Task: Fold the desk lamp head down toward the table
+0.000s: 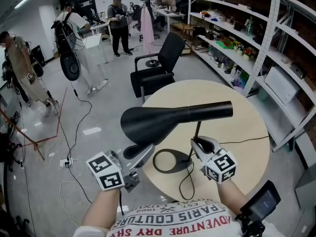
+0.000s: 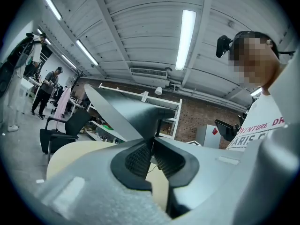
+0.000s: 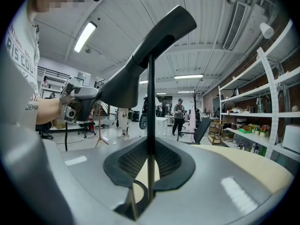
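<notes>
Left tool (image 1: 149, 149) pinching lamp head (image 1: 163, 120), head hiding stem (image 1: 198, 131) top

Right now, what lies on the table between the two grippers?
The lamp's black ring base, resting on the table, lies between left gripper and right gripper; the head view shows it.

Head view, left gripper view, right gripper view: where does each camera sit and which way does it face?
Head view: on the head, facing down at table and lamp head; both forearms show.
Left gripper view: on left gripper, along jaws clamping the lamp head; shirt shows.
Right gripper view: on right gripper, along jaws clamping the stem; shirt shows.
Shared: the lamp head.
</notes>
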Demonstrator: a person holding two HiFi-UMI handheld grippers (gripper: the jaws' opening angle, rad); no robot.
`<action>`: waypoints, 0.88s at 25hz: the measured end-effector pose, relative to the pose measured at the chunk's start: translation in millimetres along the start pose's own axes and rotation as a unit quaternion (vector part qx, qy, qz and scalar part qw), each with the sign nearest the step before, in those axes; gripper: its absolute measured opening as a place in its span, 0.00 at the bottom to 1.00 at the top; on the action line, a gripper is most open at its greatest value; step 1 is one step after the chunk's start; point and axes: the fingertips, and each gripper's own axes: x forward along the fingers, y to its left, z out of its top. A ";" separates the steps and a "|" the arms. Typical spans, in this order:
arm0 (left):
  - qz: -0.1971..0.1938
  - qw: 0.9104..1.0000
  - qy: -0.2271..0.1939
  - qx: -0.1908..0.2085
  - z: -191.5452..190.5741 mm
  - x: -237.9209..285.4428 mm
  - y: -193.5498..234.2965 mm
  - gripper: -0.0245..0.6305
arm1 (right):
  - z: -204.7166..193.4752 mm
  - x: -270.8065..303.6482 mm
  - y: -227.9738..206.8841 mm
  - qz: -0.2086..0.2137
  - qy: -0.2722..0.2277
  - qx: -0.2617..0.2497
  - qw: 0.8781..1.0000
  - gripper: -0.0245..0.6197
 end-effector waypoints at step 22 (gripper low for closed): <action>-0.022 0.998 -0.044 -0.045 -22.5 13.0 -3.3 0.07 | -0.7 -2.7 -3.2 0.000 -0.013 0.006 1.000 0.10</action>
